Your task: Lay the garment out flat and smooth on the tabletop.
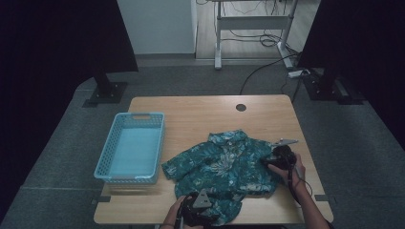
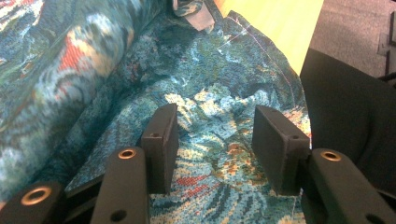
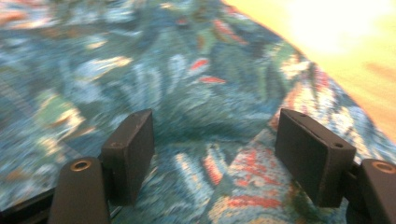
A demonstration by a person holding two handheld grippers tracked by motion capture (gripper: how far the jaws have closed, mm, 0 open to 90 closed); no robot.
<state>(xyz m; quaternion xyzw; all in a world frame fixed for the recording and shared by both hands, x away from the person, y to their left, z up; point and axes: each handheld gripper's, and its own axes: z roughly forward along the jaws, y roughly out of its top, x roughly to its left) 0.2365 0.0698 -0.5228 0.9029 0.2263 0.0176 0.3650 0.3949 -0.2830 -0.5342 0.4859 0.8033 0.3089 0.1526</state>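
Blue basket [image 1: 131, 148] holding nothing, shirt [image 1: 222, 167] beside it, both tools' jaws apart over shirt

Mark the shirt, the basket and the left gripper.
shirt [image 1: 224, 164], high view, middle of the floral fabric.
basket [image 1: 107, 155], high view, left wall.
left gripper [image 2: 212, 142], left gripper view, midway between its fingertips.

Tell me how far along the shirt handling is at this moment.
Early. Done: the patterned shirt lies spread but rumpled on the table. In hand: the left gripper sits at its near hem and the right gripper at its right sleeve, both with jaws apart over the cloth, nothing pinched. Left: probably gripping and folding; the blue basket holds nothing.
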